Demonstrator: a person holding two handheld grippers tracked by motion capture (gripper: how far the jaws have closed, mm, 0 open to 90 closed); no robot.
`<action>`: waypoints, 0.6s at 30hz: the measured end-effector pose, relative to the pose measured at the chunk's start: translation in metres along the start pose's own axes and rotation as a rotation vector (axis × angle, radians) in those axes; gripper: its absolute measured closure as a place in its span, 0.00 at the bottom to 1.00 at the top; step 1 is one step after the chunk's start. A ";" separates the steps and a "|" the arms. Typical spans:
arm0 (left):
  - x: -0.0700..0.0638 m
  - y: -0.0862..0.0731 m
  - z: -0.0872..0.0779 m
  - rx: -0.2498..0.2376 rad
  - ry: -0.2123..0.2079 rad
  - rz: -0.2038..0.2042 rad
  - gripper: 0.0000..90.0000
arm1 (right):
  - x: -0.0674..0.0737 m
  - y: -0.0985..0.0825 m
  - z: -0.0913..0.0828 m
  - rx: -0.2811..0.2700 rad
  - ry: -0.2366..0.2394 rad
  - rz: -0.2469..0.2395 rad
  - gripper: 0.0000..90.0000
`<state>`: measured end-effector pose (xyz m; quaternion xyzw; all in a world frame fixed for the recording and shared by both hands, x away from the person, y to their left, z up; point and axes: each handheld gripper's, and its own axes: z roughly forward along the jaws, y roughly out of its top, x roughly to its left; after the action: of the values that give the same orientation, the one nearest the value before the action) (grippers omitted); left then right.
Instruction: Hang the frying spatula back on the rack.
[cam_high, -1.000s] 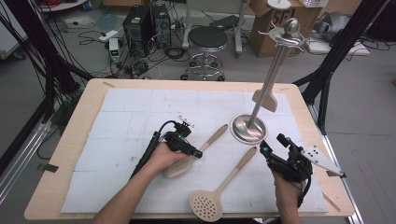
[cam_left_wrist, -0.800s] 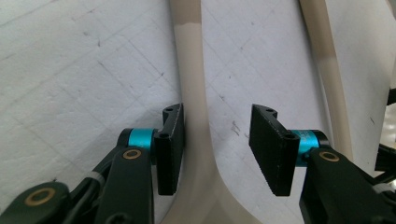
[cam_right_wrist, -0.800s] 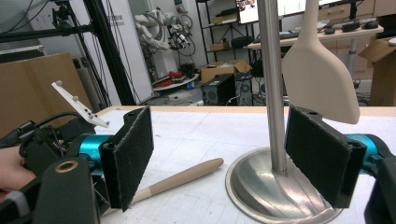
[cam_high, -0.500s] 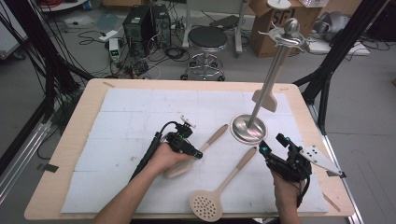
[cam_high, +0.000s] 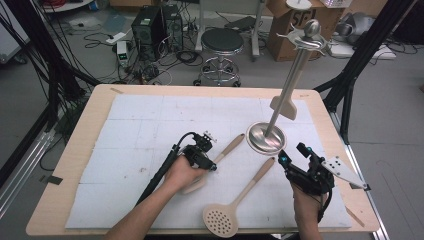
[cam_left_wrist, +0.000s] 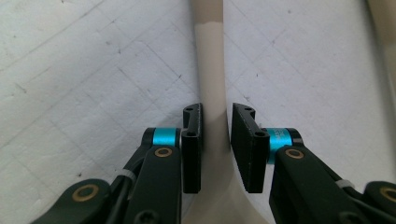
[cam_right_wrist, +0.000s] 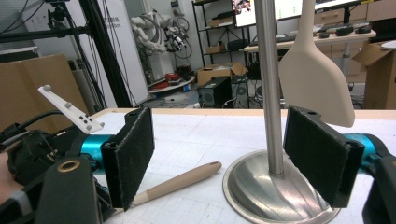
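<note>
The left gripper (cam_left_wrist: 215, 140) straddles the neck of a beige spatula (cam_left_wrist: 212, 84); its jaws have just been closing, with a thin gap still visible on either side. The spatula's long axis runs straight ahead between them, near the bench's middle. The right gripper (cam_right_wrist: 233, 158) gapes wide, holding nothing

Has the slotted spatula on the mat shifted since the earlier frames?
No. The slotted spatula lies at the same slant, its handle tip just as close to the metal stand base as before.
</note>
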<state>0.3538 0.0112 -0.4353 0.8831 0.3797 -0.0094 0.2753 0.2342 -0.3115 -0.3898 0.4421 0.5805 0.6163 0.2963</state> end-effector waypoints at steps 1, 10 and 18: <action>-0.001 0.000 0.000 0.000 0.007 0.005 0.82 | 0.000 0.000 0.000 -0.002 -0.001 -0.002 0.27; 0.009 -0.007 -0.001 -0.053 -0.052 -0.009 0.87 | -0.001 0.001 -0.001 -0.009 -0.009 -0.001 0.27; 0.026 -0.007 -0.007 -0.145 -0.173 -0.056 0.87 | -0.006 0.001 -0.004 -0.015 -0.021 0.007 0.27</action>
<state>0.3662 0.0362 -0.4384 0.8458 0.3787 -0.0660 0.3700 0.2339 -0.3189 -0.3898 0.4482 0.5711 0.6172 0.3034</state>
